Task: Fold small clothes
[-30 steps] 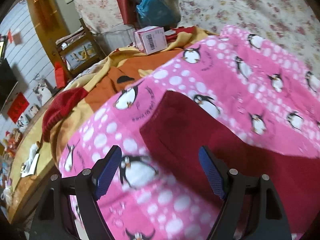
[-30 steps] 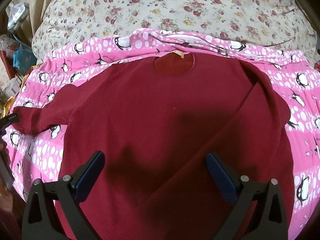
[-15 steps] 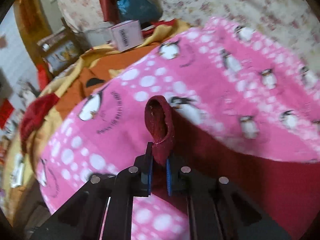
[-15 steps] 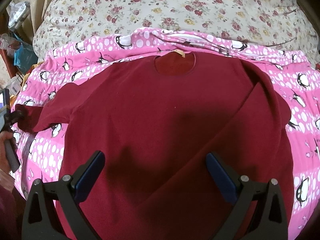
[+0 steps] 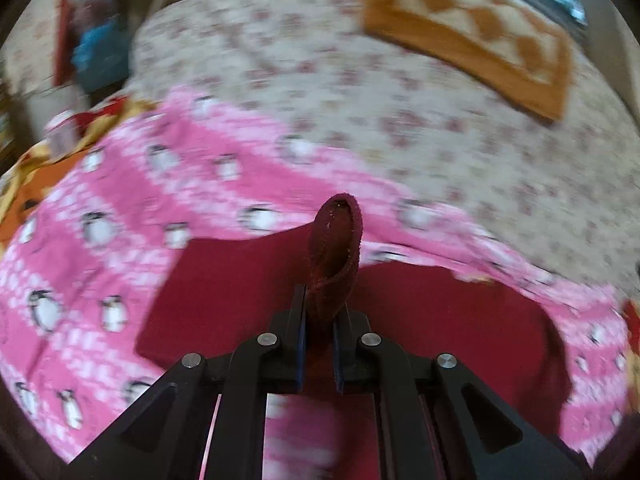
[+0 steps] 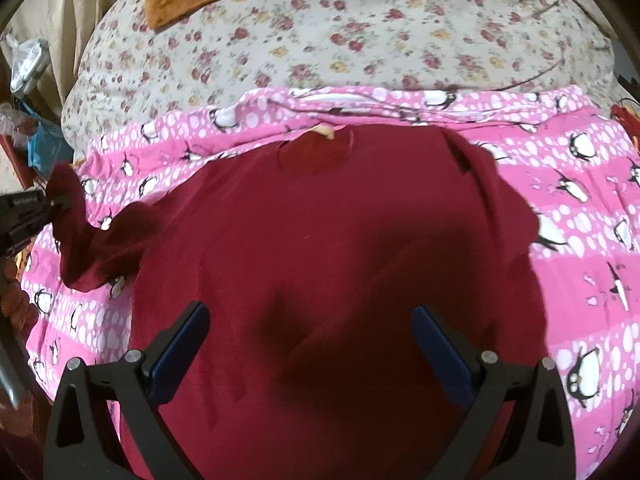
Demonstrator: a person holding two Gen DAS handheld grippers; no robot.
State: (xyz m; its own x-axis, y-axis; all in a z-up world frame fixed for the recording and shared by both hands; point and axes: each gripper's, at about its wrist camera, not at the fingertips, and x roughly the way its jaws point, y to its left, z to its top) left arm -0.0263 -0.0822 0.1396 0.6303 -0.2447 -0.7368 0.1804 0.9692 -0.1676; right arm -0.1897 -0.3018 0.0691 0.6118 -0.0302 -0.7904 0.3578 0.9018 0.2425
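A dark red long-sleeved top [image 6: 340,240] lies spread flat, neck away from me, on a pink penguin blanket [image 6: 580,184]. My left gripper [image 5: 320,308] is shut on the cuff of the top's left sleeve [image 5: 336,248], which sticks up between the blue pads. In the right wrist view that sleeve [image 6: 80,236] hangs lifted off the blanket from the left gripper [image 6: 48,204] at the left edge. The right sleeve [image 6: 492,200] lies folded across the body. My right gripper [image 6: 310,344] hovers open over the lower part of the top, nothing between its fingers.
Behind the pink blanket lies a floral quilt [image 6: 360,40] with an orange-and-cream cushion [image 5: 480,36] on it. Blue and red bags [image 5: 96,52] and clutter stand off the bed's left side. An orange-yellow blanket [image 5: 24,184] lies at the far left.
My left gripper shut on the sleeve cuff, then lifted it and swung it to the right toward the top's body. The right gripper rose slightly and stayed open.
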